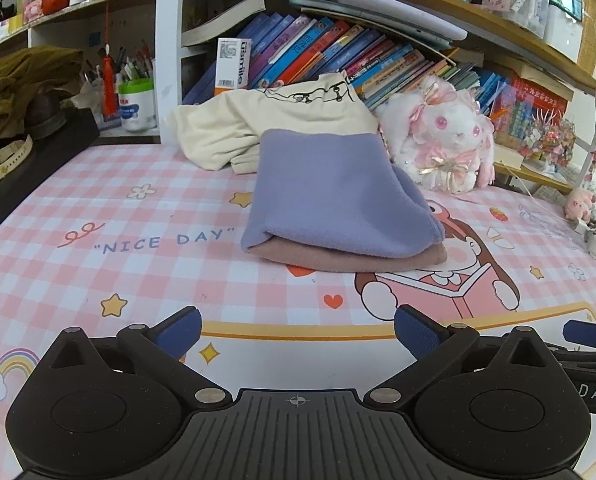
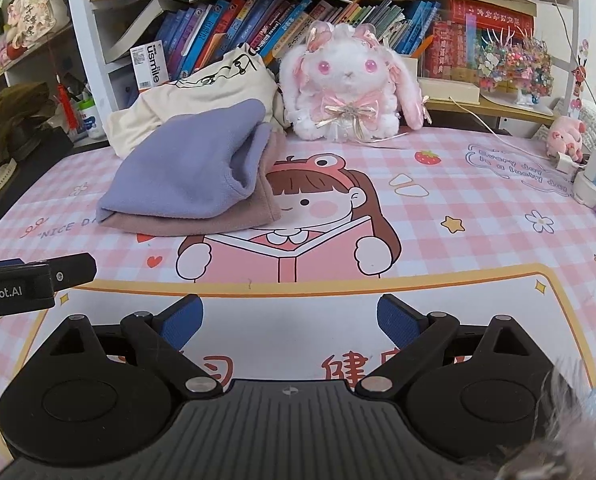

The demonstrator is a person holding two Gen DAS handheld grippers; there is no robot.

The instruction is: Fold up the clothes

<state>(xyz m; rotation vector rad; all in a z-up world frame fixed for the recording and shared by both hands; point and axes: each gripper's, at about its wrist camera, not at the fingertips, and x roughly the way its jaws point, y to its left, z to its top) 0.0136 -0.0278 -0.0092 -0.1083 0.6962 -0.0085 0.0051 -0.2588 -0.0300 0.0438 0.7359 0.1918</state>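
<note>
Both grippers spread and empty — left gripper point(image 1: 298, 334), right gripper point(image 2: 290, 320) — the folded purple garment point(image 1: 330, 196) well ahead on the pink mat point(image 1: 98, 264), atop a pink garment point(image 1: 338, 260)

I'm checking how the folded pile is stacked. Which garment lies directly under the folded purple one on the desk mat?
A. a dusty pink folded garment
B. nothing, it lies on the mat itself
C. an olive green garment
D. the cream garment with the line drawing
A: the purple garment rests on a dusty pink folded garment, whose edge shows beneath it in both views; the cream garment lies behind the pile, not under its front.
</note>
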